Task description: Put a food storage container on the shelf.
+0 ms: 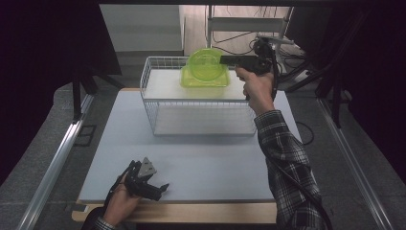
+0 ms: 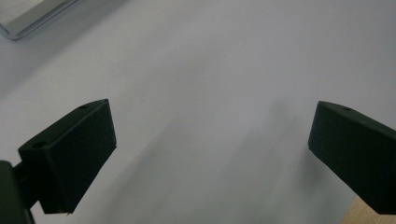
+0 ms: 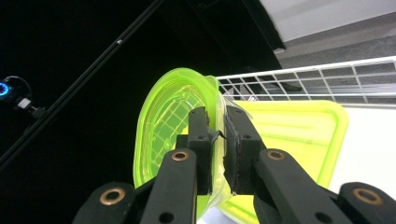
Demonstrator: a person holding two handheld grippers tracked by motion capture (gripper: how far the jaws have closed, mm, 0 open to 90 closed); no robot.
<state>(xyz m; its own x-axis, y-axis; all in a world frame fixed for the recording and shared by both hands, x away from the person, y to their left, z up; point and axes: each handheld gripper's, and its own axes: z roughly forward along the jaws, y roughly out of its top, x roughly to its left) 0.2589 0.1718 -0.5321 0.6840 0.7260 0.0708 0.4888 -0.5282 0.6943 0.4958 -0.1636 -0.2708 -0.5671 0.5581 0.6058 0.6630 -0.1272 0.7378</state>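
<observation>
I hold the green bowl (image 1: pixel 206 64) by its rim in the right gripper (image 1: pixel 229 59), whose jaws are clamped narrow on the thin plastic wall, and the bowl hangs tilted on edge above the far part of the white wire basket (image 1: pixel 158 103), over a green container (image 1: pixel 203 79) that sits inside it. The main hazard is slippage: I judge the grip to cover only a small patch of smooth rim, so a quick swing may rotate the bowl out of the jaws. A second hazard is the bowl striking the basket's wire rim if I lower it off line. The left gripper (image 1: pixel 146 182) rests low on the desk (image 1: pixel 201 163), jaws wide and holding nothing.
</observation>
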